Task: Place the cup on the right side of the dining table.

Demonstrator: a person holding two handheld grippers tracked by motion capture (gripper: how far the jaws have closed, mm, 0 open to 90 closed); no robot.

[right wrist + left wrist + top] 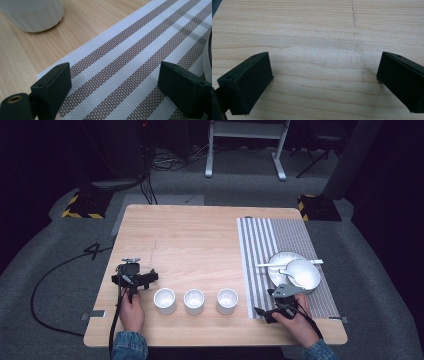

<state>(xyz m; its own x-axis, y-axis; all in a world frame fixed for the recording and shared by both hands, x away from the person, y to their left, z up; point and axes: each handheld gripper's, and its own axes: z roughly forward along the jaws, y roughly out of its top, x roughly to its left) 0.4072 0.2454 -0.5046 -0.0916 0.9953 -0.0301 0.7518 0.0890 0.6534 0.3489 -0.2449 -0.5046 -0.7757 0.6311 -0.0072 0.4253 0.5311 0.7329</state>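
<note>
Three white cups stand in a row near the front of the wooden table: left cup (164, 300), middle cup (194, 301), right cup (227, 300). A white bowl (303, 273) with a spoon (288, 264) rests on a plate (278, 260) on the striped placemat (260, 250). My left gripper (135, 279) rests on the table left of the cups, open (324, 75) over bare wood. My right gripper (274, 311) lies over the placemat's front left corner, open (115, 85), with a white cup (32, 12) off to its upper left.
The table's front edge (215, 342) is close behind both hands. Bare wood (190, 240) spans the far left half. Beyond the table, a white stand (245, 145) and cables lie on the grey floor.
</note>
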